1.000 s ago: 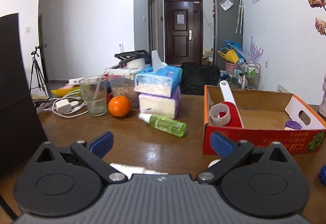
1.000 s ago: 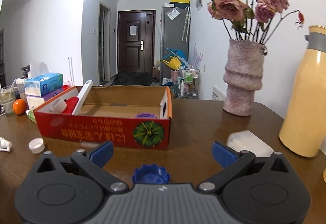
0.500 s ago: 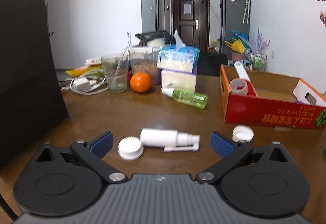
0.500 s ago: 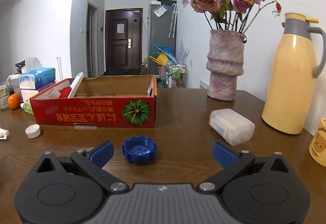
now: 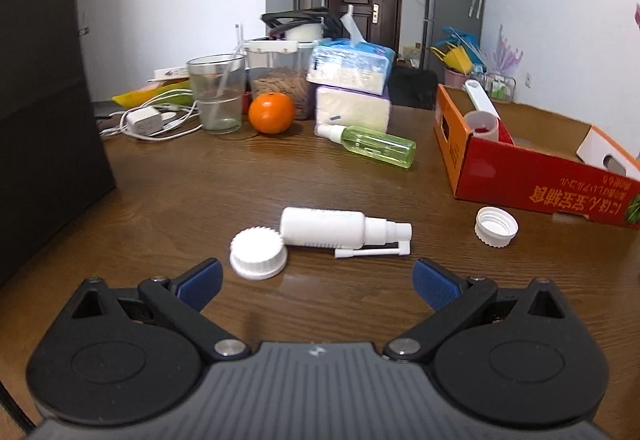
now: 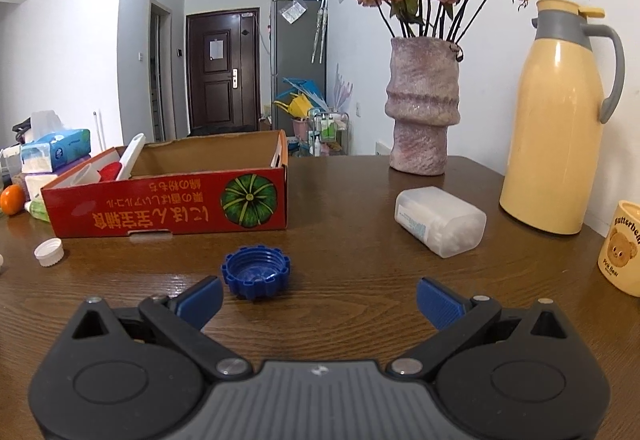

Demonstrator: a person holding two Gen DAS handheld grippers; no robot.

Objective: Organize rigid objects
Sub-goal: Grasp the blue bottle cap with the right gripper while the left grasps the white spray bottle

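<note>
Left wrist view: the left gripper (image 5: 316, 278) hangs low over the brown wooden table (image 5: 208, 183), jaws spread wide and holding nothing. Just beyond the fingertips, at twelve o'clock, lies a white plastic spray bottle (image 5: 344, 230) on its side, nozzle towards three o'clock, with a white ribbed round cap (image 5: 258, 254) touching its base at about eleven o'clock. A smaller white screw cap (image 5: 496, 227) sits apart at two o'clock, near the red cardboard box (image 5: 536, 179). Farther off at twelve o'clock lie a green clear spray bottle (image 5: 370, 145) and an orange fruit (image 5: 271, 112).

In the right wrist view the right gripper (image 6: 318, 298) is likewise wide open and empty. A blue notched bottle cap (image 6: 256, 272) rests open side up just ahead of the left finger, at eleven o'clock. A clear plastic tub (image 6: 440, 220), apparently of cotton swabs, lies at one o'clock, near the yellow thermos jug (image 6: 556, 119).
</note>
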